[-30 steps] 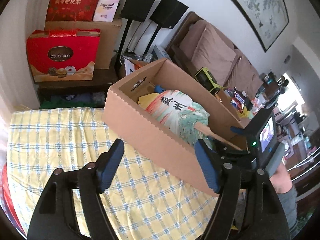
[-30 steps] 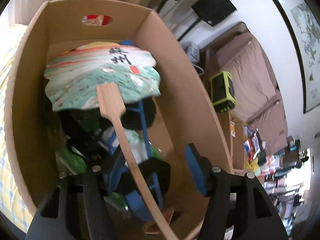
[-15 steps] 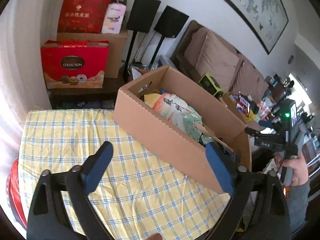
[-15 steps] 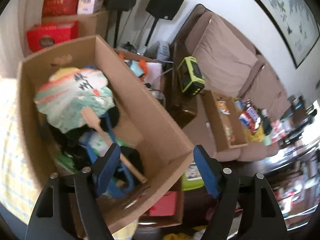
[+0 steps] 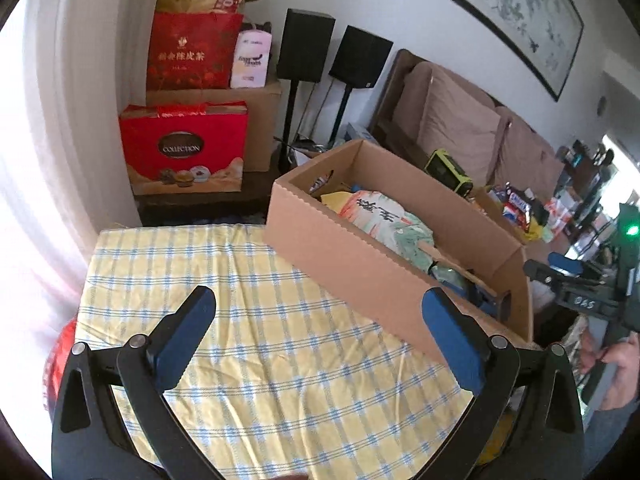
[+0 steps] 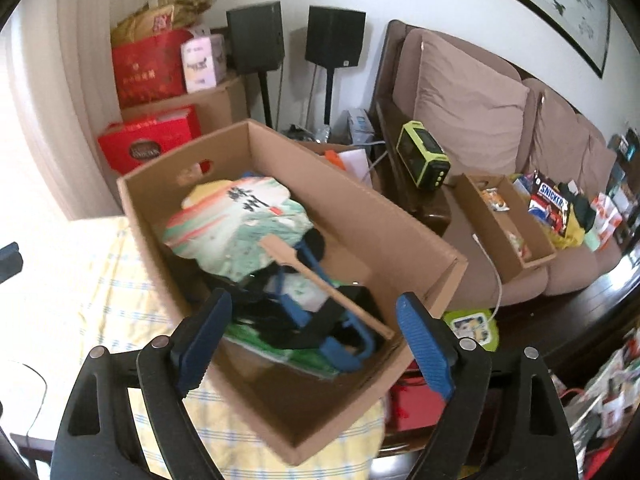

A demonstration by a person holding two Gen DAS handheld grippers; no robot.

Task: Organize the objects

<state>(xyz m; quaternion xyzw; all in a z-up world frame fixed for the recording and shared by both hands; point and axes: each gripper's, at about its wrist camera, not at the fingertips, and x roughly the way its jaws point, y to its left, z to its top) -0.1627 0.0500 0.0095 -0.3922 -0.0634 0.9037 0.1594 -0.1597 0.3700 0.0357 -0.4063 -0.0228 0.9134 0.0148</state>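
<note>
A cardboard box sits on the table with the yellow checked cloth, at its far right side. In it lie a painted paper fan with a wooden handle, a blue clamp-like tool and other packed items. My left gripper is open and empty above the cloth, near the box's long side. My right gripper is open and empty, raised over the box's near end. It also shows at the right edge of the left wrist view.
Red gift boxes and a brown carton are stacked behind the table. Two black speakers stand on poles. A brown sofa with snacks and a narrow cardboard tray lies right of the box. A green device sits beside it.
Both grippers have pulled back and up from the box. The right gripper has left the fan lying inside the box. More of the room shows.
</note>
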